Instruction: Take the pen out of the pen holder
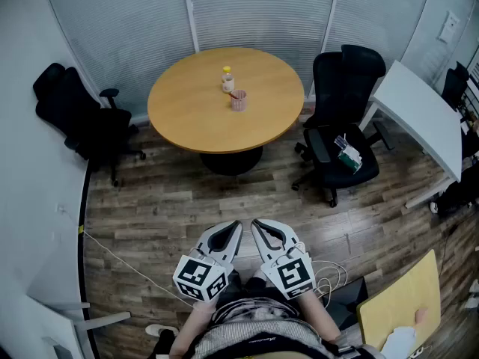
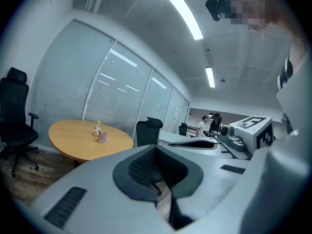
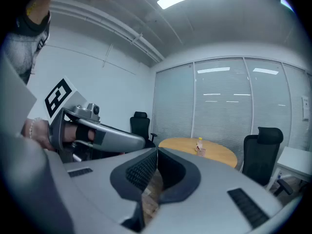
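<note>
A pink pen holder (image 1: 238,99) stands near the middle of the round wooden table (image 1: 194,118), with a small yellow-capped bottle (image 1: 227,79) just behind it. Something thin sticks out of the holder, too small to make out. My left gripper (image 1: 228,234) and right gripper (image 1: 262,232) are side by side close to my body, far from the table, both shut and holding nothing. The left gripper view shows the pen holder (image 2: 102,137) far off beyond my shut left gripper (image 2: 156,147). In the right gripper view the pen holder (image 3: 201,151) is also distant beyond my right gripper (image 3: 157,150).
Black office chairs stand left (image 1: 78,114) and right (image 1: 340,122) of the table; the right one has a small item (image 1: 349,156) on its seat. A white desk (image 1: 423,118) is at the right, a yellow board (image 1: 400,305) lower right, and a cable (image 1: 127,264) crosses the wood floor. Two people (image 2: 210,124) stand far back.
</note>
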